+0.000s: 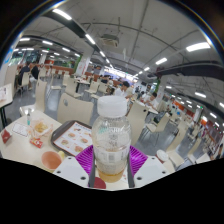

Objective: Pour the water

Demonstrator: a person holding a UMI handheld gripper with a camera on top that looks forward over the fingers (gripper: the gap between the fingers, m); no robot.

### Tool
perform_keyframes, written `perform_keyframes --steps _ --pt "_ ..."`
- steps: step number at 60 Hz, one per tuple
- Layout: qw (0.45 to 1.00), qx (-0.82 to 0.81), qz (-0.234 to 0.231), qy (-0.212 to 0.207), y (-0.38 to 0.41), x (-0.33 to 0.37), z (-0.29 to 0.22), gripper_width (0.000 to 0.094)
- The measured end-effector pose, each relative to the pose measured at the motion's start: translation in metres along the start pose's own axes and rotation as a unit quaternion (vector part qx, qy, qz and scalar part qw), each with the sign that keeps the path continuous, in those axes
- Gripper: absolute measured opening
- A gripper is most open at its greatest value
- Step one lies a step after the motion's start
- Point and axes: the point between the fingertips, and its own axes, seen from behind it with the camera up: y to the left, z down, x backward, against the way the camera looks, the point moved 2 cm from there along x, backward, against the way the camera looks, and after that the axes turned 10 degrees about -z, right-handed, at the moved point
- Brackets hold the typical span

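A clear plastic bottle [111, 135] with a white cap and a little yellowish liquid at its bottom stands upright between my gripper's [111, 160] purple pads [85, 158]. Both fingers press against the bottle's sides. The bottle is held above a white table [20, 150]. An orange cup [51, 160] stands on the table just to the left of the fingers.
A tray [72, 138] with food lies on the table behind the cup. Small items lie farther left [38, 128]. Beyond are several tables and chairs [75, 105] in a large hall with ceiling lights.
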Motion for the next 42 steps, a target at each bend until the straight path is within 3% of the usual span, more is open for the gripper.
perform_keyframes --steps 13,28,30,42 --pt "0.991 -0.12 -0.061 0.006 0.009 -0.036 0.063 0.0442" --pt "0.981 -0.167 -0.09 0.033 0.028 -0.055 0.129 0.0451" --pt "0.982 -0.167 -0.088 0.014 0.028 -0.052 0.128 0.0455" --pt "0.984 -0.155 -0.084 0.0 0.031 -0.047 0.13 0.0497"
